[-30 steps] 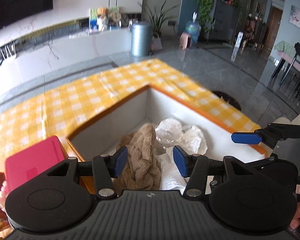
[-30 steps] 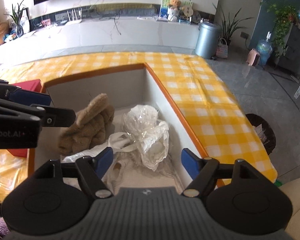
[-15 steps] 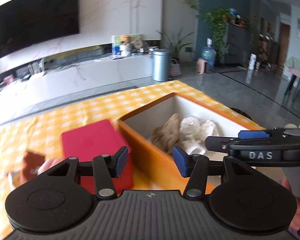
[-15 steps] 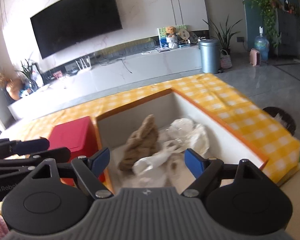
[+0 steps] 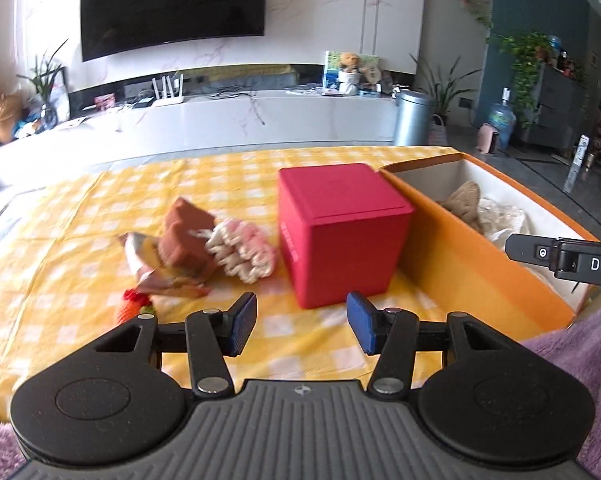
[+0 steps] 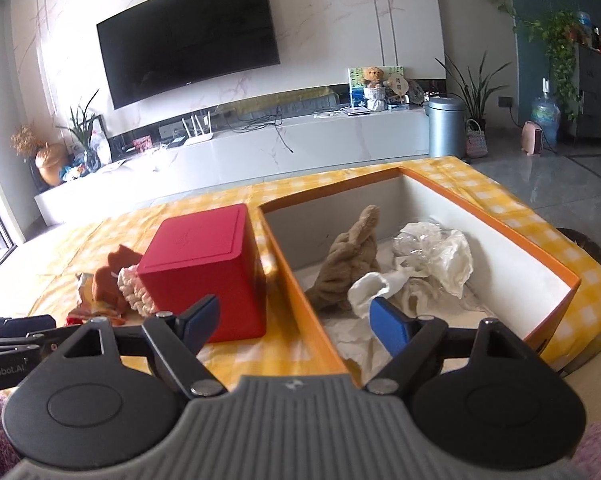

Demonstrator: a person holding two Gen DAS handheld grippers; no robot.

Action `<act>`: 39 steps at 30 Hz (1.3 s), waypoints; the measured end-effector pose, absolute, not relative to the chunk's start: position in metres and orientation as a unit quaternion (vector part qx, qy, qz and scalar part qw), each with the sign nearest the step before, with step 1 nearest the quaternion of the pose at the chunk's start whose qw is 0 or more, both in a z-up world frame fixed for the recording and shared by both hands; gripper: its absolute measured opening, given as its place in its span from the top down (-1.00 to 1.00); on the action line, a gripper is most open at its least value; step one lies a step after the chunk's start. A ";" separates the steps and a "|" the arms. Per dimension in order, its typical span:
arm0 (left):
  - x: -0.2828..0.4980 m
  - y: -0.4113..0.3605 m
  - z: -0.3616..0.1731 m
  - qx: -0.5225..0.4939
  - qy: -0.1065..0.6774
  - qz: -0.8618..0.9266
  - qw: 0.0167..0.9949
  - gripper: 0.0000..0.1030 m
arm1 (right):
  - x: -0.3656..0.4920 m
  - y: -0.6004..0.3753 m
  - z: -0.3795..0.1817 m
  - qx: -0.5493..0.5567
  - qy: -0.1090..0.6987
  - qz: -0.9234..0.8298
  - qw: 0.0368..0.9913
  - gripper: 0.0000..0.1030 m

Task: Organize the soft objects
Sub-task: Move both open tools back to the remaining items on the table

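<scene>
One orange box [image 6: 496, 220] holds a brown plush [image 6: 352, 264] and white bags [image 6: 440, 256]. A red cube [image 5: 340, 232] stands beside it; loose soft items [image 5: 204, 248] lie left. Left gripper [image 5: 300, 328] gapes empty; right gripper [image 6: 296, 324], jaws just widening, holds nothing.

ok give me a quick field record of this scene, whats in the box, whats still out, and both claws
in box: brown plush, white plastic bags
box: orange box, open top
still on cloth: brown soft piece, pink knit item, snack packet
beside box: red cube
left claw: open, nothing between jaws
right claw: open, just widened, nothing held
</scene>
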State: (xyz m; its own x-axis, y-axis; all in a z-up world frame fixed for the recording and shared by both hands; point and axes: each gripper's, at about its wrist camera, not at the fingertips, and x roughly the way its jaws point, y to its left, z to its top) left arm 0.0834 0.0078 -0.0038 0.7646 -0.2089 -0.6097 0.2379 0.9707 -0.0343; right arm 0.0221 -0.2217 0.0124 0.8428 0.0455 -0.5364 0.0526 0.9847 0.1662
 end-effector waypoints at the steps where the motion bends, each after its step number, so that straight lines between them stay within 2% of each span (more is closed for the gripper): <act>1: 0.083 0.012 -0.004 0.020 0.323 -0.116 0.939 -0.18 | 0.022 -0.217 0.012 0.085 0.283 0.000 0.955 -0.57; 15: 0.086 0.070 -0.007 -0.029 0.336 -0.081 0.938 -0.17 | 0.042 -0.143 0.001 0.042 0.313 0.056 0.947 -0.56; 24: 0.094 0.084 -0.016 0.008 0.333 -0.052 0.941 -0.04 | 0.066 -0.102 -0.006 0.015 0.325 0.096 0.941 -0.56; 28: 0.100 0.096 -0.017 -0.016 0.340 -0.057 0.938 -0.04 | 0.074 -0.086 -0.008 -0.001 0.316 0.103 0.943 -0.56; 32: 0.109 0.103 -0.016 -0.009 0.341 -0.054 0.939 -0.04 | 0.083 -0.071 -0.013 -0.025 0.316 0.114 0.941 -0.43; 39: 0.127 0.115 -0.017 0.003 0.352 -0.073 0.933 -0.04 | 0.100 -0.052 -0.016 -0.049 0.317 0.135 0.937 -0.43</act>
